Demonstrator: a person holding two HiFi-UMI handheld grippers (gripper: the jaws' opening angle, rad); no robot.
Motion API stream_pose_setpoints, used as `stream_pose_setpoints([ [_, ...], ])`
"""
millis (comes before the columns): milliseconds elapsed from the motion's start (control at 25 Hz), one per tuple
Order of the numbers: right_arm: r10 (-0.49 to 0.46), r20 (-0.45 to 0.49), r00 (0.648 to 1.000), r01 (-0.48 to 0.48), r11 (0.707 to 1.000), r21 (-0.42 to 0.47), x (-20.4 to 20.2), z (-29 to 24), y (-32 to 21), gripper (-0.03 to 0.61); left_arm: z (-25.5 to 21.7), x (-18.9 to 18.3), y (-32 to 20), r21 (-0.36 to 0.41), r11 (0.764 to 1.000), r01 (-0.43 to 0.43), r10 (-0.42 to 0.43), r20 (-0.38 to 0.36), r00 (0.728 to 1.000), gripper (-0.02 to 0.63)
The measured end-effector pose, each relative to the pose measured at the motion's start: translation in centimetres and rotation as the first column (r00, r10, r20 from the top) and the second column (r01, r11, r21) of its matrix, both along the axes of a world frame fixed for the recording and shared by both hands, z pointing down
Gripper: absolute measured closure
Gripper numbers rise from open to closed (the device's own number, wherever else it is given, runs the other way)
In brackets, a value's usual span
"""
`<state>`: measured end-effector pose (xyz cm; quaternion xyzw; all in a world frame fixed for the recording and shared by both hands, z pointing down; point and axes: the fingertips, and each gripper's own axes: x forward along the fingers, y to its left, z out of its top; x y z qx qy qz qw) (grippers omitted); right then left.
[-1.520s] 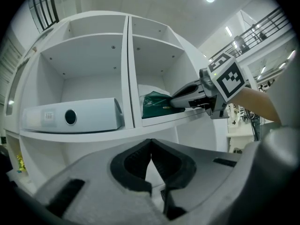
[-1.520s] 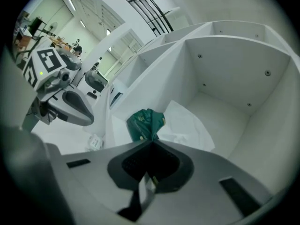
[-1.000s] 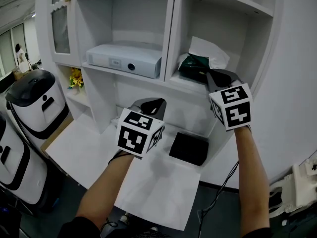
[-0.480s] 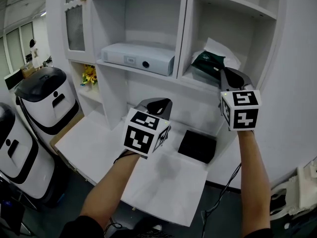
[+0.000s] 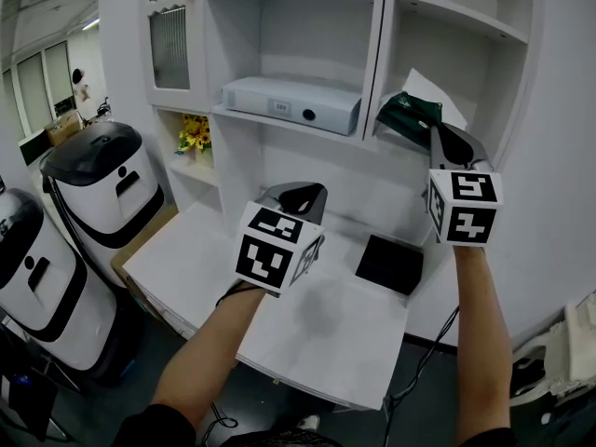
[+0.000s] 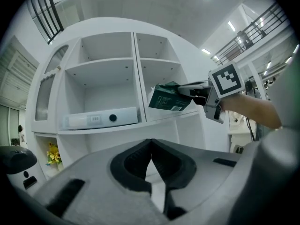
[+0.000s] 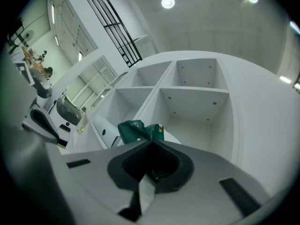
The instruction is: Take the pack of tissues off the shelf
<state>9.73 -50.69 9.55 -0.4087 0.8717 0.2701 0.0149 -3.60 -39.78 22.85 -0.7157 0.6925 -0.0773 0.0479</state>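
Observation:
The dark green pack of tissues (image 5: 406, 115) hangs tilted at the front of the shelf's right compartment (image 5: 484, 91), just above its board. My right gripper (image 5: 432, 138) is shut on the pack's near end. The left gripper view shows the pack (image 6: 168, 97) held in the air in front of that compartment, and the right gripper view shows it (image 7: 138, 129) just past the shut right gripper (image 7: 152, 143). My left gripper (image 5: 300, 194) is shut and empty, held over the white table (image 5: 317, 343); its pads meet in the left gripper view, at the left gripper (image 6: 151, 143).
A white projector (image 5: 291, 105) lies on the middle shelf. A black pad (image 5: 389, 264) lies on the table under the right compartment. Yellow flowers (image 5: 194, 133) stand on a low shelf at left. Black-and-white machines (image 5: 98, 189) stand on the floor at left.
The right gripper has drawn the green pack out toward the shelf's front edge and tilted it. The left gripper has stayed over the table. The head view has shifted.

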Motion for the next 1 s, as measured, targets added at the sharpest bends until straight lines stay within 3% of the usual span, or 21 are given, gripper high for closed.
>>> stream_pose_setpoints([
  [280,-0.02,0.047,0.999,0.02,1.0,-0.016,-0.1,0.2,4.6,0.575,0.5,-1.9,5.0,-0.012,1.0,0.026,-0.026,0.003,1.0,0.606],
  [600,-0.121,0.083,0.989,0.126,0.99,-0.065,-3.5,3.1,10.7,0.575,1.4,-5.3,12.1,-0.022,0.993,0.117,-0.117,0.008,0.993,0.606],
  [1000,-0.311,0.101,0.945,0.324,0.934,-0.152,-9.5,8.6,18.5,0.575,3.1,-9.1,20.0,-0.035,0.965,0.259,-0.258,0.025,0.966,0.606],
])
